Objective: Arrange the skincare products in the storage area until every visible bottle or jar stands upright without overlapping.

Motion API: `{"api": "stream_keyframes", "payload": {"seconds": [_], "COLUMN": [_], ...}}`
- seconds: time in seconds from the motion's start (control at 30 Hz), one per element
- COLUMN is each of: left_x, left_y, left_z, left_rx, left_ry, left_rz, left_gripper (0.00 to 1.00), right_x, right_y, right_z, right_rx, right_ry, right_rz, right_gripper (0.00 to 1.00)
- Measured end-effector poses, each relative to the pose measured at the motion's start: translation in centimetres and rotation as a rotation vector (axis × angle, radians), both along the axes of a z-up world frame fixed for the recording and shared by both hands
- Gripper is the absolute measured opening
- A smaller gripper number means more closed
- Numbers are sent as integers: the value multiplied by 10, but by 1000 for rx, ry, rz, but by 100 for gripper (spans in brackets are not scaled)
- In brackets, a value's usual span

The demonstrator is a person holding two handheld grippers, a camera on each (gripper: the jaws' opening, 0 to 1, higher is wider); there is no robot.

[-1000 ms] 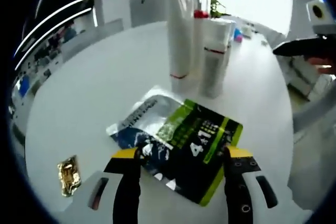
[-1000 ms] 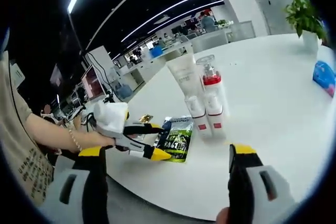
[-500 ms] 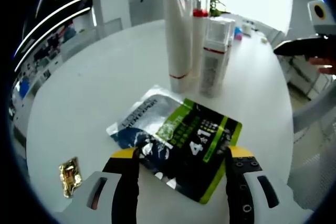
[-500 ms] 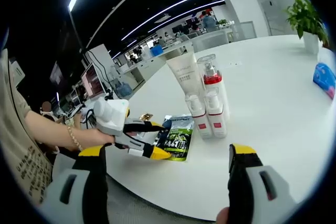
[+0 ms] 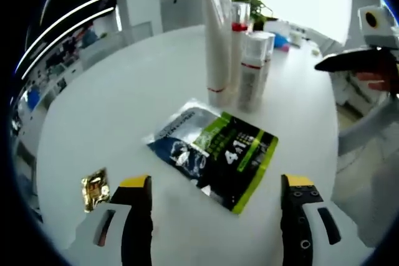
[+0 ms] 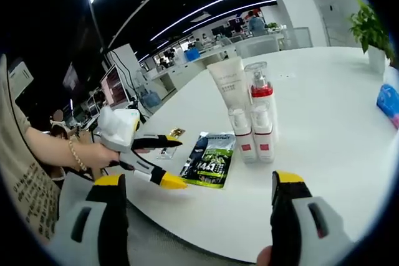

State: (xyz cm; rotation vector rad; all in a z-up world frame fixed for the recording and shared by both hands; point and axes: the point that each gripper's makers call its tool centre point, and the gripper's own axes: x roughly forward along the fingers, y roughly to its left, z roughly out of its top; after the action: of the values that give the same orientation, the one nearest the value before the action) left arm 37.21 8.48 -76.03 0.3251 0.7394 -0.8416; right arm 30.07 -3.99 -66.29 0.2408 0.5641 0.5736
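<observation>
Four skincare containers stand upright in a tight cluster on the white surface [image 5: 112,110]: a tall white tube [image 5: 216,35], a pump bottle with a red collar [image 5: 239,23] just behind it, and two small white bottles with red bands [image 5: 252,66] at their right, all close together, touching or nearly so. Near the cluster, a green and black sachet [image 5: 240,157] lies flat, overlapping a blue and silver sachet [image 5: 181,138] beneath its left side. A small gold packet [image 5: 95,188] lies apart to the near left. The left tongs [image 5: 215,207] are spread wide over the near edge, holding nothing, the sachets just beyond their tips. In the right gripper view the right tongs [image 6: 196,200] are likewise spread and empty, with the cluster [image 6: 249,119] ahead and the left tongs [image 6: 168,163], gripped by a hand [image 6: 100,154], open beside the sachets [image 6: 209,160]. A potted plant [image 6: 371,35] stands at the far right.
</observation>
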Motion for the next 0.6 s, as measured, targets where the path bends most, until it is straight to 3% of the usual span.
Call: {"api": "stream_keyframes", "payload": {"seconds": [0.3, 0.6], "left_x": [-22, -46], "left_y": [35, 70], "left_z": [20, 43], "left_rx": [-31, -60], "left_ry": [-1, -21], "left_rz": [81, 152], "left_gripper": [97, 97], "right_x": [-3, -6], "right_y": [5, 7], "right_z": [2, 5], "right_rx": [-16, -49], "right_ry": [-11, -30], "right_rz": [25, 39], "right_gripper": [97, 97]}}
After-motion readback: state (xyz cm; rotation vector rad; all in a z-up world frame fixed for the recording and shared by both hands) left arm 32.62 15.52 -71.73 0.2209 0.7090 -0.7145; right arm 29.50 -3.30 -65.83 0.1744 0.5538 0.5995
